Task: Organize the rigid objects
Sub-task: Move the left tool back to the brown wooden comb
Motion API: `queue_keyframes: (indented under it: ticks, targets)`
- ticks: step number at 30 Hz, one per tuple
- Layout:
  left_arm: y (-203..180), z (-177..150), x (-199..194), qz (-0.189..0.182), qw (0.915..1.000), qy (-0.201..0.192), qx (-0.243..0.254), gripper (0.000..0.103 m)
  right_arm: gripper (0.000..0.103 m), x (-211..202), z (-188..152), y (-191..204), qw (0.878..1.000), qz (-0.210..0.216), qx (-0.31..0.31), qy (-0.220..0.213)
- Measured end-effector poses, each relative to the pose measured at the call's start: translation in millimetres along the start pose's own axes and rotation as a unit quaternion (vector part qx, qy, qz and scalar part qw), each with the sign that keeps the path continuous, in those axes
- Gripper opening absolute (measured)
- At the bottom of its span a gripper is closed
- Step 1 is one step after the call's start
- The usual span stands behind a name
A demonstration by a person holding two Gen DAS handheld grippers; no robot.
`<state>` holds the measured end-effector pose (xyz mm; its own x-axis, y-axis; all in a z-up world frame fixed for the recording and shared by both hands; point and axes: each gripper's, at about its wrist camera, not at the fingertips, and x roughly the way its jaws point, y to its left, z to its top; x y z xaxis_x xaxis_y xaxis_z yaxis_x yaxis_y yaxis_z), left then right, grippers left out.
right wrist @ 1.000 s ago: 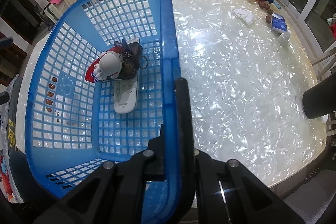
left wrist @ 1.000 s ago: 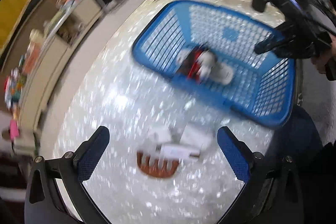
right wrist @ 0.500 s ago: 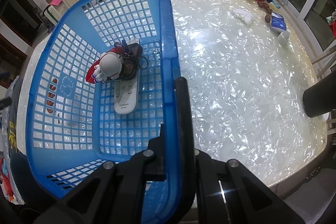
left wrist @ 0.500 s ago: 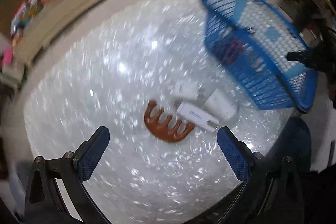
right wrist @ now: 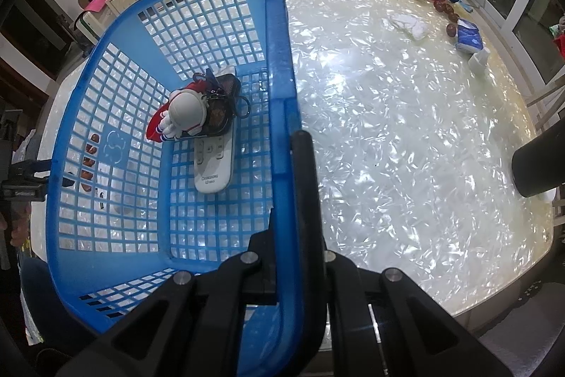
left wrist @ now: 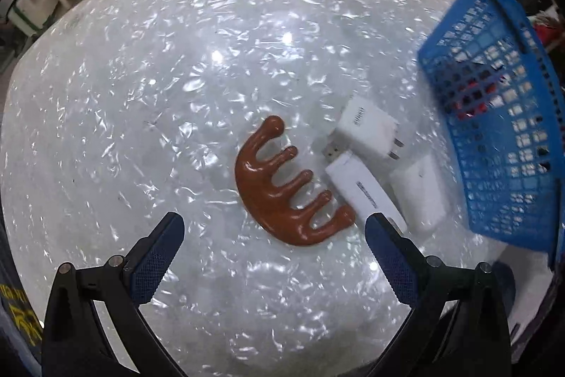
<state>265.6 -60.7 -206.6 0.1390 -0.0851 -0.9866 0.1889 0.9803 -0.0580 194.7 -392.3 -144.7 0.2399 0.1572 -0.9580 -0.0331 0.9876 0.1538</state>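
- The brown comb [left wrist: 282, 196] lies flat on the shiny white table [left wrist: 176, 76], just ahead of the left claw [left wrist: 273, 230] and nearly in the middle of its gap, a bit toward its right finger.
- The comb's curved back faces the claw's left side. Its five fat teeth point away and to the right. Its long side runs from far-left to near-right, slanting across the gap.
- The comb looks smooth, hard and glossy, like polished wood, though I cannot be sure what it is made of.
- The left claw is wide open and holds nothing. It is the nearer claw, so it looks like the one to pick up the comb.
- Just right of the comb lie a white stick [left wrist: 363, 191], a white plug [left wrist: 367, 129] and a white block [left wrist: 420, 196], close together.
- Farther right stands the blue basket [left wrist: 512, 129].
- The right claw [right wrist: 293, 186] is closed on the basket's rim, holding it.
- Inside the basket sit a toy figure [right wrist: 180, 115] and a white remote [right wrist: 213, 165].
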Motion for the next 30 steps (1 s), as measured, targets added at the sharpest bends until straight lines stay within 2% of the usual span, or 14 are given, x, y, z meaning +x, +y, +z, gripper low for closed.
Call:
queue_keyframes:
  ticks: [3,10,18,24,28,30]
  targets:
    - [-2.1,2.2,9.2,0.006,0.9998,0.012,-0.015,0.103,0.006,0.0,-0.2,0.3,1.000,0.001,0.000,-0.001]
    - [-2.7,12.4,22.7,0.025,0.9986,0.011,-0.044,0.103,0.006,-0.4,-0.3,0.1,1.000,0.004,0.001,-0.001]
    - [7.4,25.0,35.7,0.029,0.9963,0.017,-0.079,0.103,0.006,-0.7,0.4,-1.8,1.000,0.009,0.001,-0.003]
    - [15.2,23.5,43.4,0.037,0.9916,0.006,-0.124,0.103,0.006,-0.8,0.5,-1.7,1.000,0.009,0.001,-0.003]
    - [27.2,19.6,48.1,0.028,0.9887,0.009,-0.147,0.103,0.007,-1.1,0.5,-1.7,1.000,0.011,0.003,-0.004]
    - [35.3,15.4,54.3,0.043,0.9856,0.019,-0.162,0.099,0.007,-1.2,0.5,-1.7,1.000,0.011,0.003,-0.004]
